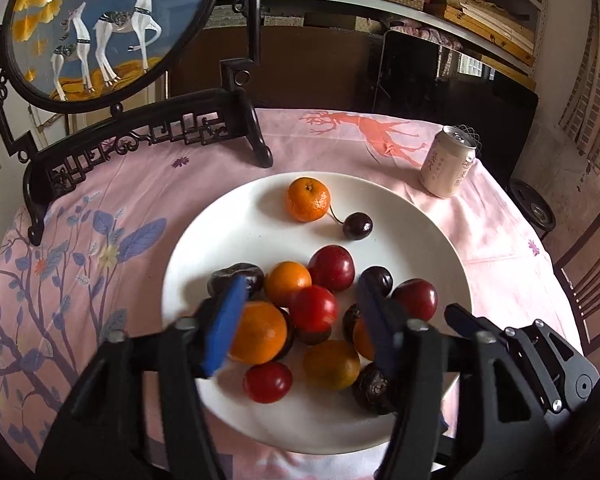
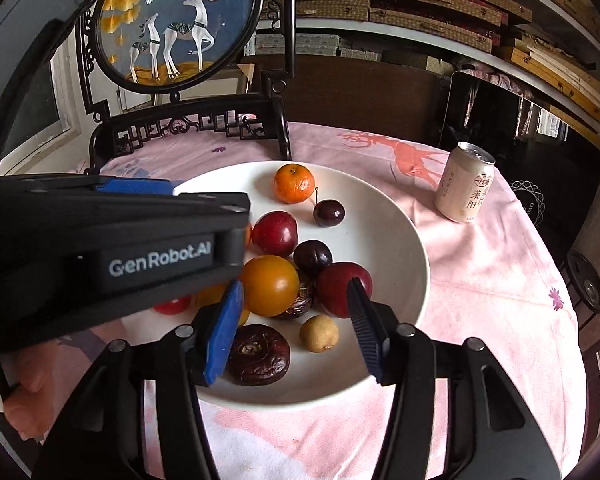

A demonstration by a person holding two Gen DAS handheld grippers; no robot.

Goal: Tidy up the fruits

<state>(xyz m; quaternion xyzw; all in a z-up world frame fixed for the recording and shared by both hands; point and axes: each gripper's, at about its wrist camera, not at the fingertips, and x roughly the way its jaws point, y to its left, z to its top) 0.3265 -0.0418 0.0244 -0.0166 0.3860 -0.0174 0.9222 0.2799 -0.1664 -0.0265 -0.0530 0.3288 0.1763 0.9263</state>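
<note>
A white plate [image 1: 236, 220] [image 2: 384, 236] holds a heap of fruit: red plums [image 1: 331, 268], oranges [image 1: 258, 338], dark wrinkled dates [image 2: 258, 354] and a small tan fruit [image 2: 319, 333]. A tangerine [image 1: 308, 199] [image 2: 294, 183] and a dark cherry [image 1: 357, 225] [image 2: 329, 213] lie apart at the plate's far side. My left gripper [image 1: 303, 280] hovers open over the heap, touching nothing. My right gripper [image 2: 295, 284] is open above the near fruit. A yellow-orange fruit [image 2: 269, 285] shows between its fingers, unpressed. The left gripper's body [image 2: 100, 240] hides the plate's left part in the right wrist view.
A pale drink can [image 1: 449, 162] [image 2: 464, 188] stands on the pink tablecloth at the far right. A dark carved stand with a round deer picture [image 1: 100, 28] occupies the far left. A wooden chair [image 1: 588, 276] is beyond the right table edge. A hand [image 2: 20, 400] shows lower left.
</note>
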